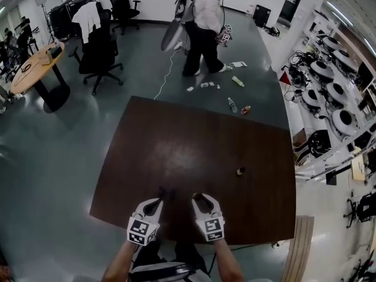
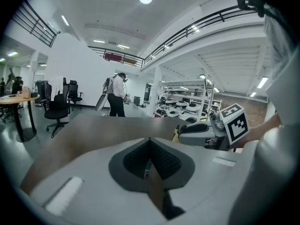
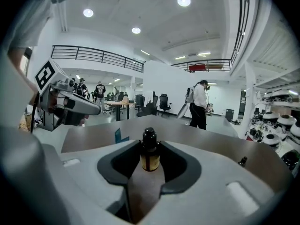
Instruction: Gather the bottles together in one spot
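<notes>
far left, on the grey floor, a round table (image 1: 34, 69) and black office chairs (image 1: 97, 54) stand well clear of the dark brown worktop (image 1: 176, 140). beyond the worktop's far edge a person (image 1: 202, 28) in a white top stands on the floor, with a few floor bottles (image 1: 232, 104) lying near their feet.

at the worktop's near edge the left gripper (image 1: 158, 197) points away from the wearer. its jaws are together, the ribbed pads meeting with no gap. just beside it on the right, the right gripper (image 1: 198, 197) points the same way, with open worktop ahead of both.

the right gripper is clamped on a small bottle (image 3: 150, 156), with a pad pressing on each side of it. the bottle is upright, its long axis vertical, black cap on top and yellowish label towards the camera. i cannot tell whether its base touches the worktop.

a second bottle (image 1: 241, 171), also small and dark, is on the worktop ahead and to the right of the right gripper, well apart from it. it seems upright, though it is too small to be sure.

past the worktop's right edge, racks of white gear (image 1: 335, 93) line the wall.
</notes>
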A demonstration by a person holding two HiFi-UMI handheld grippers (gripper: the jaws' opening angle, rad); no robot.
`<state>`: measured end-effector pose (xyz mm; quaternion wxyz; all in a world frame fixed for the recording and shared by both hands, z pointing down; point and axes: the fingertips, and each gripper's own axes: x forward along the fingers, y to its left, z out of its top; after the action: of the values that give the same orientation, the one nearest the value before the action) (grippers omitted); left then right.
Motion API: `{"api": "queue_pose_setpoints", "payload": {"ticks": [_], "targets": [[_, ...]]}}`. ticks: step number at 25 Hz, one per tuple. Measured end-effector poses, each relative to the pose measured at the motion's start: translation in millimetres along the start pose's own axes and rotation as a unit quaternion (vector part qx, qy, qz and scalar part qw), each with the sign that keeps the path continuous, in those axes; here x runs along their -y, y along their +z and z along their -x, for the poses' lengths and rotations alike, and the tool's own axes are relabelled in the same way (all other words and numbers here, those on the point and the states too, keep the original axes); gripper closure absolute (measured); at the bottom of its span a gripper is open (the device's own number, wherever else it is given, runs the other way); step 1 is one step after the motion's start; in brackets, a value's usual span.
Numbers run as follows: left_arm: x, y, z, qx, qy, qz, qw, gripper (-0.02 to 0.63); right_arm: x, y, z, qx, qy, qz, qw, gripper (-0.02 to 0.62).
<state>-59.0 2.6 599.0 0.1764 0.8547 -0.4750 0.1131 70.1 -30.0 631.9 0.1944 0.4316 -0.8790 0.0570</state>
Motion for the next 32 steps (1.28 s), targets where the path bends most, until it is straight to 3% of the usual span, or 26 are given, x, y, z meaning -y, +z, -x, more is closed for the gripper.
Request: {"api": "queue_pose_setpoints", "payload": {"ticks": [18,32], "targets": [[-21.1,-38.4,-7.3,-0.012,0.014,0.018,0.9997,0.604,-33.9,-40.5,-43.7,-0.025,0.054,0.019,0.998,0.465],[-31.8,-53.9,-10.4,-0.012,0.030,0.021,0.9993,0.604,-36.6,-60.9,-63.1,-0.032,0.070,0.025,0.997,0.465]]}}
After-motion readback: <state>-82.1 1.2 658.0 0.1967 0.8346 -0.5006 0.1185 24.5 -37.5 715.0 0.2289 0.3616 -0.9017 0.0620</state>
